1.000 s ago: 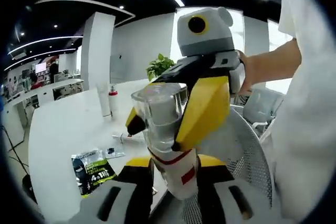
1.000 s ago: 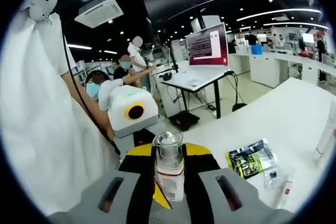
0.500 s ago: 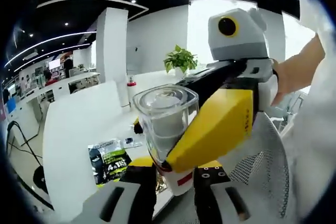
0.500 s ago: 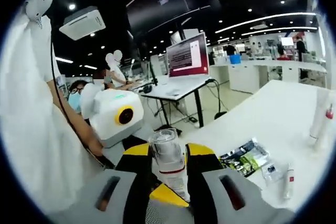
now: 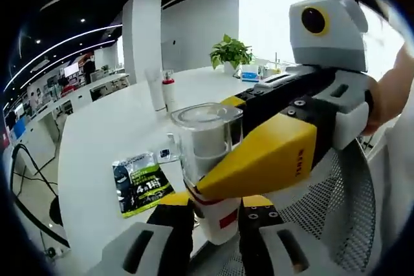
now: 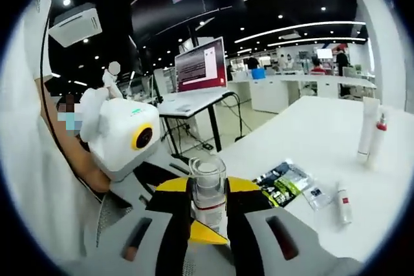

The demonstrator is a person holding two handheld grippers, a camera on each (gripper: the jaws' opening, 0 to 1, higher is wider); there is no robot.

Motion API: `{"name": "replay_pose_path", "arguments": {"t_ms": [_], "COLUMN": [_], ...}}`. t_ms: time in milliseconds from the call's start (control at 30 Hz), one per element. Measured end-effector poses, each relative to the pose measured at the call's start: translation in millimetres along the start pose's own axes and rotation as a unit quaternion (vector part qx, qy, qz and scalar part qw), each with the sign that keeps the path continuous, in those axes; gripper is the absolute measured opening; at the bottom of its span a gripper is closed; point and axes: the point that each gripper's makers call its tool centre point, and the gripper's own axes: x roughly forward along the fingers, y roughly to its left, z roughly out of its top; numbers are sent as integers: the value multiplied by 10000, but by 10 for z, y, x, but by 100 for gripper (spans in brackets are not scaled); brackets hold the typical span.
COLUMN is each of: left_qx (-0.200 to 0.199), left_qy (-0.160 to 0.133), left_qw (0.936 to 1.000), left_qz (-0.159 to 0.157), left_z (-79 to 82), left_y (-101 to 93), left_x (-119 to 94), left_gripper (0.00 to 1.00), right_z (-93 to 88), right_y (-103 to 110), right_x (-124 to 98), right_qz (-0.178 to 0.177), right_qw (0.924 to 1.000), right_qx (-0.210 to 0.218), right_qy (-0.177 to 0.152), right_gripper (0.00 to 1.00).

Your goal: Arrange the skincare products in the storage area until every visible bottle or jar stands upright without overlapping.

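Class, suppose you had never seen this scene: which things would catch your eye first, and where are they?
A white bottle with a clear plastic cap and red band stands out, clamped by both the left gripper and the yellow-and-black right gripper. Behind it, on the white table, lies a dark green-and-black sachet; farther back stands a tall white tube.

Open office with dark ceiling, strip lights, a white pillar [image 5: 141,37], bright window [image 5: 268,21], potted plant [image 5: 231,52], and monitor [image 6: 200,65] on a desk
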Motion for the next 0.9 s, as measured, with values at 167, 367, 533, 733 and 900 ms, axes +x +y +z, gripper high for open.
{"name": "replay_pose_path", "arguments": {"t_ms": [167, 367, 533, 733, 900], "left_qx": [80, 46, -235, -212, -336], "left_qy": [-28, -114, -156, -272, -244], "left_qw": [10000, 9999, 9995, 9993, 9990], "left_qz": [26, 8, -151, -164, -156], "left_z": [6, 43, 78, 114, 116], "left_y": [1, 4, -18, -35, -33], "left_x": [9, -7, -13, -30, -19], "left_gripper": [26, 25, 25, 25, 25], "right_z": [-11, 23, 51, 79, 63], "right_y": [-40, -45, -83, -127, -149], "right_x": [-22, -41, -68, -105, -101], "right_qz": [67, 59, 3, 130, 70], "right_qw": [9996, 9992, 9987, 9958, 9918], "right_qx": [280, 379, 473, 864, 1249], "right_qy": [7, -75, -165, -291, -259], "right_gripper": [17, 17, 18, 17, 18]}}
